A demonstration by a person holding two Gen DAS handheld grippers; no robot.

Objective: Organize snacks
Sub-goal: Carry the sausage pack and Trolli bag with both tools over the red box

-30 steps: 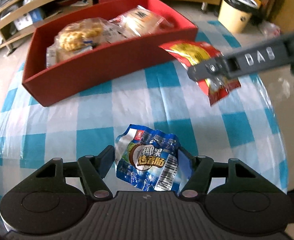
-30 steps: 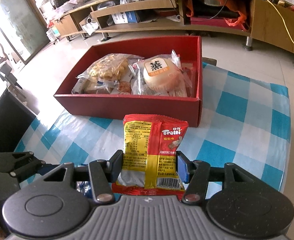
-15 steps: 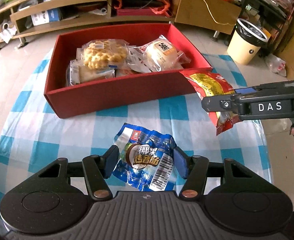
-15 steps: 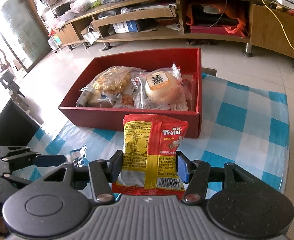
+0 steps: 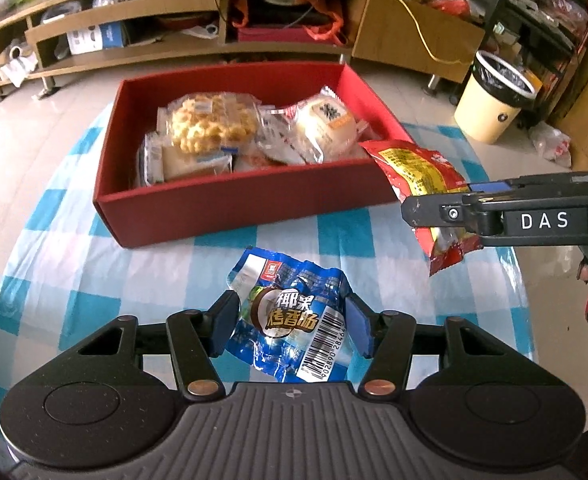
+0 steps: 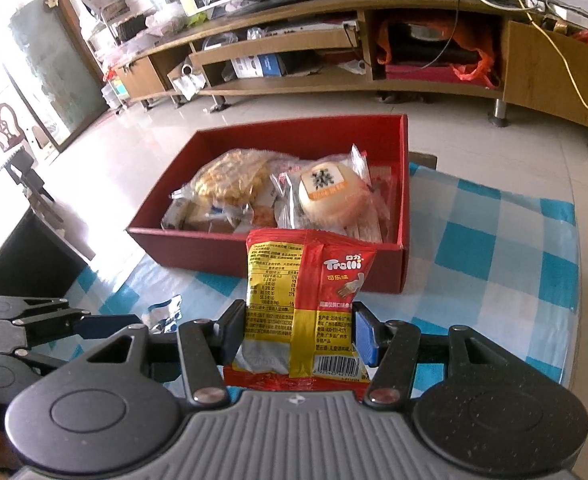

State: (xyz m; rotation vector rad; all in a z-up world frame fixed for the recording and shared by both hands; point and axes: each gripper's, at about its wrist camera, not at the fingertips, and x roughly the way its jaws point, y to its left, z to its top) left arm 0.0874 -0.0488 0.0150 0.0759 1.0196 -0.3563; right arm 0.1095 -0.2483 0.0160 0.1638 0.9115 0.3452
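My left gripper (image 5: 291,326) is shut on a blue sausage snack packet (image 5: 289,312), held above the checked tablecloth in front of the red box (image 5: 221,208). My right gripper (image 6: 298,334) is shut on a red and yellow Trolli candy packet (image 6: 302,300), held upright just short of the box's near wall (image 6: 197,252). The right gripper (image 5: 426,210) with its red packet (image 5: 418,168) shows at the right of the left wrist view, beside the box's right corner. The left gripper (image 6: 73,322) shows at the left of the right wrist view. The box holds several wrapped cakes and biscuits.
The round table wears a blue and white checked cloth (image 5: 65,264). A cream waste bin (image 5: 490,100) stands on the floor beyond the table's right side. A long wooden TV cabinet (image 6: 334,60) lines the far wall. A dark chair (image 6: 21,176) stands at the left.
Both grippers have lifted with their packets and tilted up, so the box interior and the room behind show more. The blue packet has left the tablecloth.
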